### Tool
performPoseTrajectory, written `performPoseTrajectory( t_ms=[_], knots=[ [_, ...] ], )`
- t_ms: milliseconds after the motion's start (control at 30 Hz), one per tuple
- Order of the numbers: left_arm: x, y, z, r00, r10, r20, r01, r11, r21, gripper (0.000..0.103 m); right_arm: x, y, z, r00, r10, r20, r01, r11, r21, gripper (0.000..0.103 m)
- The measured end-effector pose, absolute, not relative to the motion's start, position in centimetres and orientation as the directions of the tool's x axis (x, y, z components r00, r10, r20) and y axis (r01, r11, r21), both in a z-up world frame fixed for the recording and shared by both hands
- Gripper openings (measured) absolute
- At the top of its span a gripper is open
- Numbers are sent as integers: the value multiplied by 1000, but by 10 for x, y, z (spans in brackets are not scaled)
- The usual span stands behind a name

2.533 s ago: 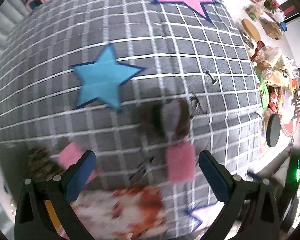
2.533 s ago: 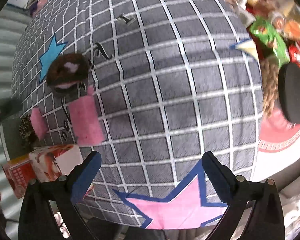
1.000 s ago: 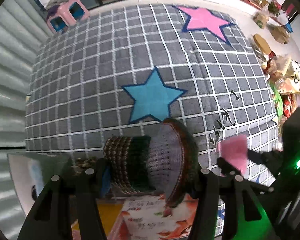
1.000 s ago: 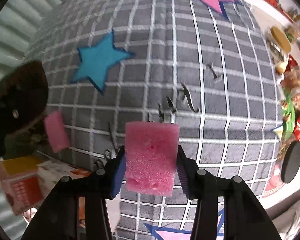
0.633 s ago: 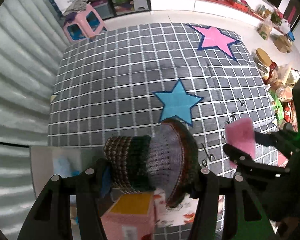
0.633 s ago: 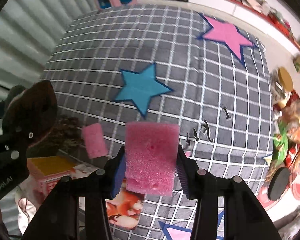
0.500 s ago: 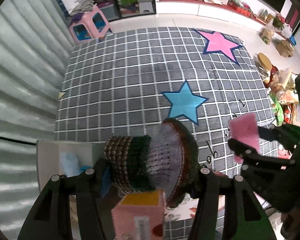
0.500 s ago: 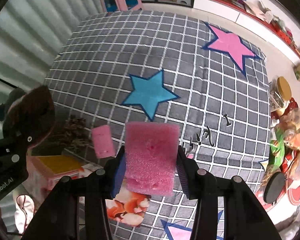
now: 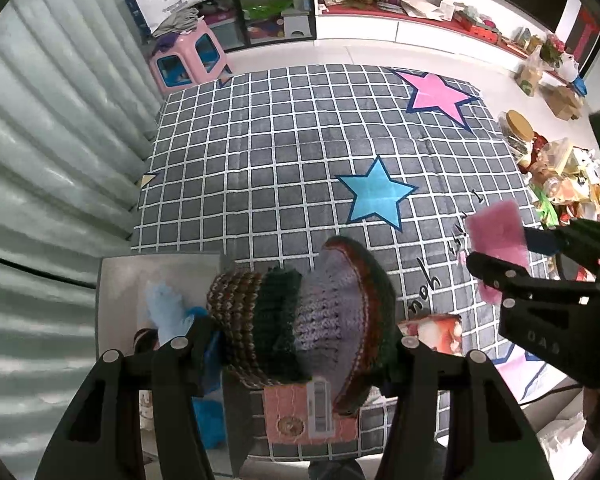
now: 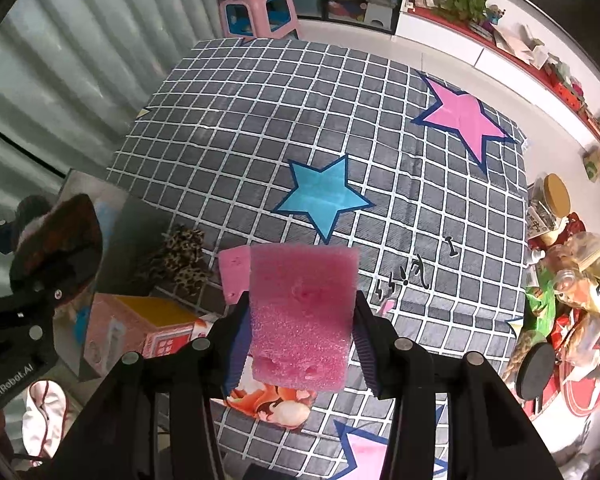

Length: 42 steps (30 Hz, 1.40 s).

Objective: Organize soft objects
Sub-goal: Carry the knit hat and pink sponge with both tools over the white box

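Observation:
My left gripper is shut on a knitted hat, striped brown, green and lilac, held high above the mat's near left corner. It also shows in the right wrist view. My right gripper is shut on a pink foam sponge, held high over the mat's near edge; the sponge also shows in the left wrist view. A second pink sponge and a leopard-print cloth lie on the mat. A grey bin at the near left holds a light blue soft item.
The grey checked mat with stars lies on the floor. A pink box and a printed pack sit at its near edge. A corrugated wall runs along the left. Jars and snack packs crowd the right. A pink stool stands far back.
Both grippers closed on their items, the left on the hat and the right on the sponge, then rose well above the mat. The bin at the near left came into view.

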<state>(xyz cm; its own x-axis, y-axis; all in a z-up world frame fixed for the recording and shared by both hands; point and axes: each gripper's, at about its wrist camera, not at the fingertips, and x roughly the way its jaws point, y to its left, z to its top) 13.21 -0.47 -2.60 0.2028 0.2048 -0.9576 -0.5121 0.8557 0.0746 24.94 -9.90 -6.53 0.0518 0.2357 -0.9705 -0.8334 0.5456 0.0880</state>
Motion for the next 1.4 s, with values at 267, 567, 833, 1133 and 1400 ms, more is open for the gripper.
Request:
performPoseTrajectory(
  t_ms=[267,567,833,1133,1400],
  knots=[
    [108,-18,-24,203,190,-961,-495,867,67,61,232,-108,-57,49,227,-973,-842,533,82,48],
    [82,-24,-22,202,184,-962,-494,867,62,61,198,-104,-52,28,223,-975,-868,489,87,48],
    [53,-14,-20,199,191,-961,-539,840,56,61,165,-87,-42,10,235,-972,-900,425,94,48],
    [5,13,-20,174,219,-960,-642,765,59,61,130,-58,-34,-12,249,-968,-940,328,96,48],
    [-41,35,-27,137,225,-965,-728,684,56,61,95,-28,-34,-39,244,-969,-968,230,96,48]
  ],
)
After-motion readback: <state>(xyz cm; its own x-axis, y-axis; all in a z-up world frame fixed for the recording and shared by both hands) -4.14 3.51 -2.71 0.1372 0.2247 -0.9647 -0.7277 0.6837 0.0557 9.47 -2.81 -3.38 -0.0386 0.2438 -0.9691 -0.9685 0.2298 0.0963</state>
